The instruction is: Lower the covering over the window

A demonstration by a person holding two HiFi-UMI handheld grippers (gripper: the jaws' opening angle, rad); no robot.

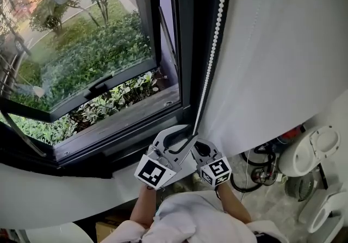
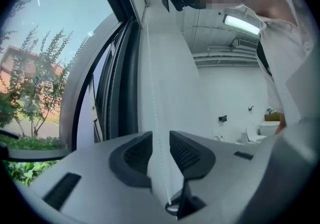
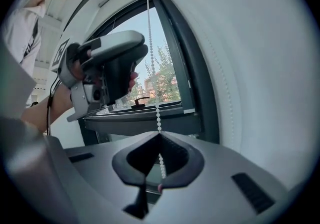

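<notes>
A white bead chain (image 1: 213, 46) hangs down the black window frame (image 1: 185, 46), next to the white wall. My right gripper (image 1: 198, 147) is shut on the chain's lower part; in the right gripper view the beads (image 3: 152, 57) run straight up from its closed jaws (image 3: 159, 135). My left gripper (image 1: 182, 136) sits just left of it at the same height. Its jaws (image 2: 159, 140) stand open with the thin chain (image 2: 154, 92) passing between the pads, untouched. The window pane (image 1: 81, 35) shows bare, with garden beyond.
An open sash (image 1: 98, 87) tilts outward above the dark sill (image 1: 125, 122). The curved white wall (image 1: 283, 46) fills the right. White bathroom fixtures (image 1: 318, 149) and looped cables (image 1: 261, 171) sit at the lower right. The left gripper's grey body (image 3: 112, 67) is close beside the chain.
</notes>
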